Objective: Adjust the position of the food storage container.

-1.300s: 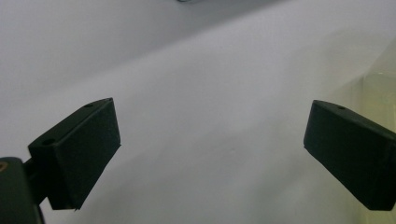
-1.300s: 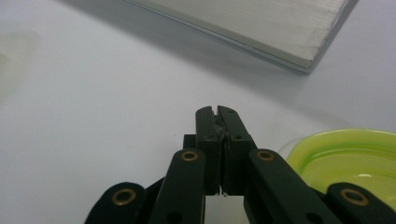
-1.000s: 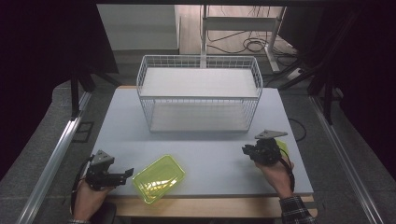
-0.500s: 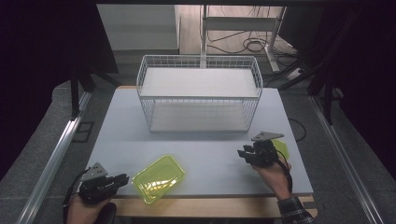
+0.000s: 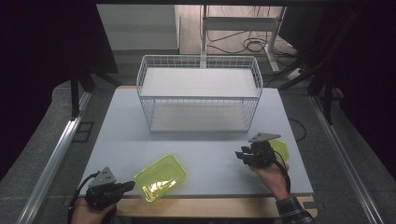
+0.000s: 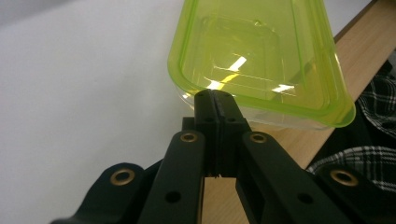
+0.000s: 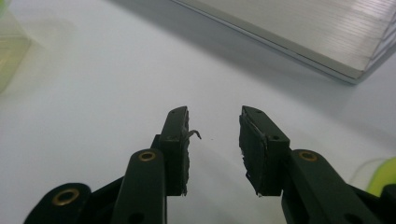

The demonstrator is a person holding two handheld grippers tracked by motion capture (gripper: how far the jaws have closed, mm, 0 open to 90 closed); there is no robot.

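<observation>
yellow-green container point(image 5: 160, 177) on grey table point(image 5: 205, 149), dark room.

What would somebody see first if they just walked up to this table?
Probably the bright yellow-green plastic container lying near the front edge of the grey table, just ahead of the shut left tool. Next comes the big white wire basket standing at the back. At the front right, a hand holds the right tool, jaws apart, with nothing between them.

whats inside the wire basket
The white wire basket holds a pale flat board on an upper level; beneath it shows only the basket's floor. What lies on the floor's far part is hidden by the board.
</observation>
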